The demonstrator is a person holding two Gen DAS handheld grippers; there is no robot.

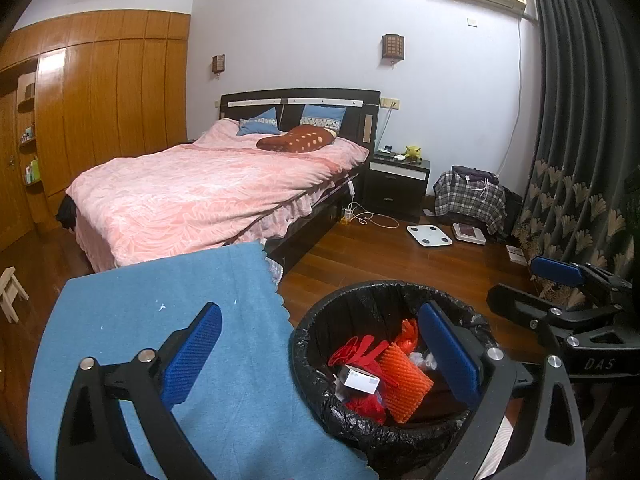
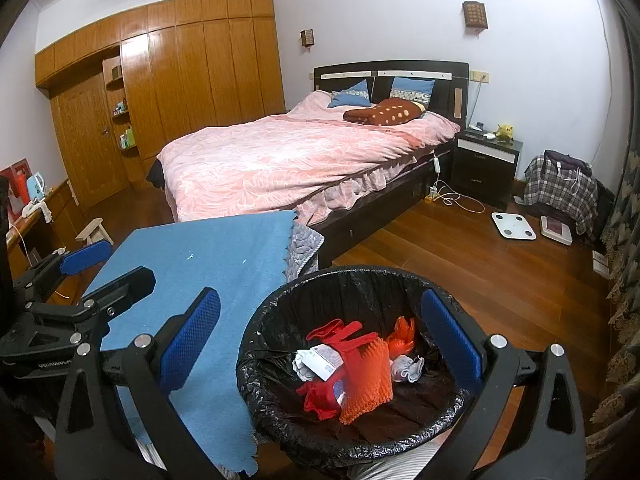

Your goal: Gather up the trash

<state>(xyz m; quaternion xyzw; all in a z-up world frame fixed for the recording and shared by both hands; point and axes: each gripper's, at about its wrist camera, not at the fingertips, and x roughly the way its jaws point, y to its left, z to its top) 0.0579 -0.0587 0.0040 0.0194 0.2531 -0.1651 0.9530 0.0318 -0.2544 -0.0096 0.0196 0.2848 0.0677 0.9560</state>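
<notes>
Blue cloth covers table; lined bin beside it on wood floor.

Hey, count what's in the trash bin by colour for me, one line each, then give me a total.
In the trash bin, as far as visible:
Red items: 2
Orange foam net: 1
Orange plastic bag: 1
White small box: 1
Grey-white crumpled pieces: 2
Total: 7

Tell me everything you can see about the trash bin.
The bin is round, upright and open-topped, lined with a crinkled black plastic bag folded over its rim. It stands on the wood floor beside the blue cloth. Inside lie red plastic scraps, an orange foam net, a small white box and a grey wad. Nothing grips it.
</notes>
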